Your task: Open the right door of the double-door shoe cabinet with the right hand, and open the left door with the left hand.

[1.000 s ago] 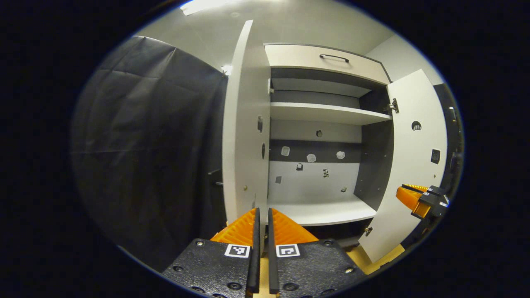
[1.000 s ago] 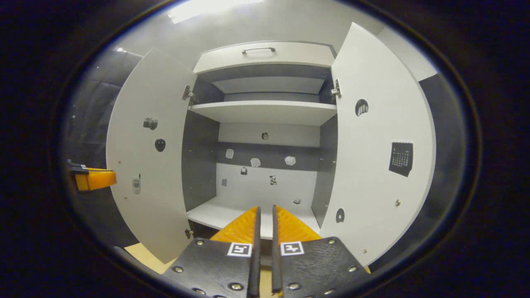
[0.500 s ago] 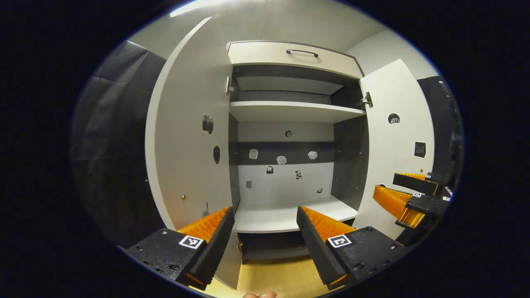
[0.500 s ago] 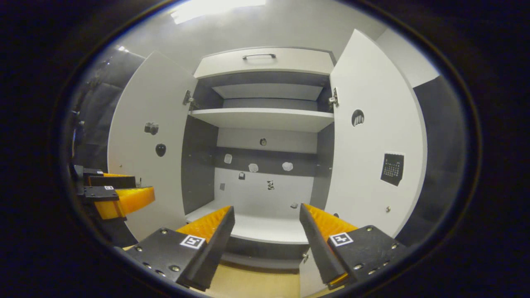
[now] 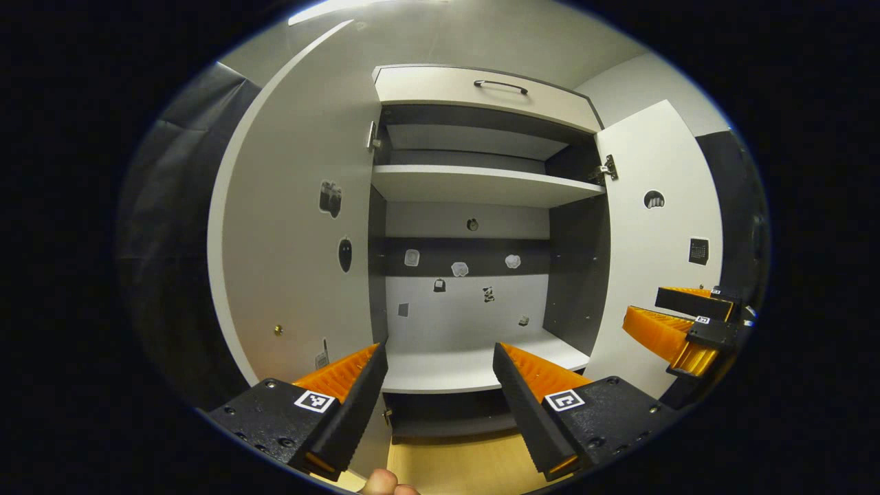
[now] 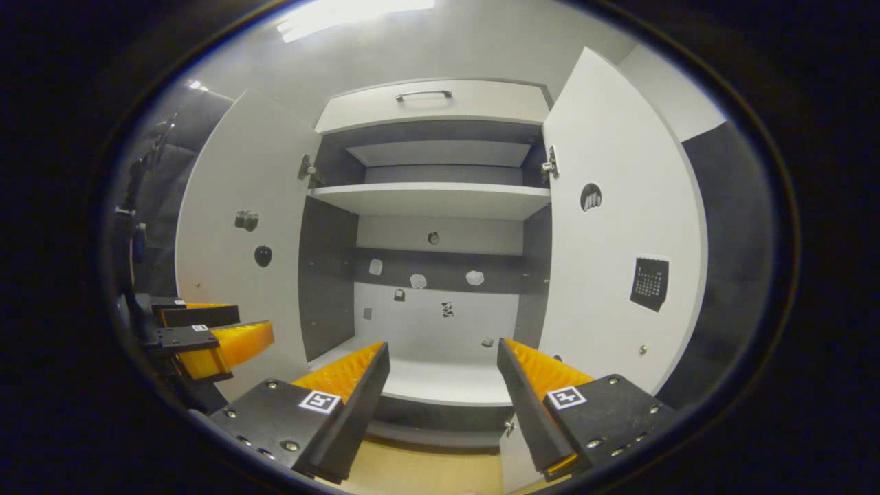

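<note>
Left gripper view: left gripper (image 5: 440, 368) low in front of the shoe cabinet (image 5: 481, 89), fingers (image 5: 354, 385) spread wide, holding nothing. Left door (image 5: 289, 227) swung well out to the left on its hinge (image 5: 372, 137), inner face showing with small stickers and a brass-looking stud. Right door (image 5: 660, 247) open too, hinged at the upper right. Between them an upper shelf (image 5: 481, 184) and a bare lower shelf (image 5: 474, 361); drawer front with a dark handle (image 5: 500, 84) above. Right gripper (image 5: 687, 323) at the far right, close to the right door, fingers apart. A fingertip, probably the holder's, at the bottom edge.

Right gripper view: right gripper (image 6: 443, 375) centred before the open cabinet, fingers (image 6: 533, 385) wide and empty. Left door (image 6: 237, 234) and right door (image 6: 619, 234) both swung out, interior fully exposed. Left gripper (image 6: 206, 330) low at the left, just in front of the left door, fingers parted.

Judged from this: both doors open, task apparently done or nearly so. Doors look like stiff, flat laminated board, fairly light, smooth-faced, swinging freely on hinges; outer handles hidden. Best hold likely the free vertical edge, pinched across its thickness, far from the hinges, for leverage.
</note>
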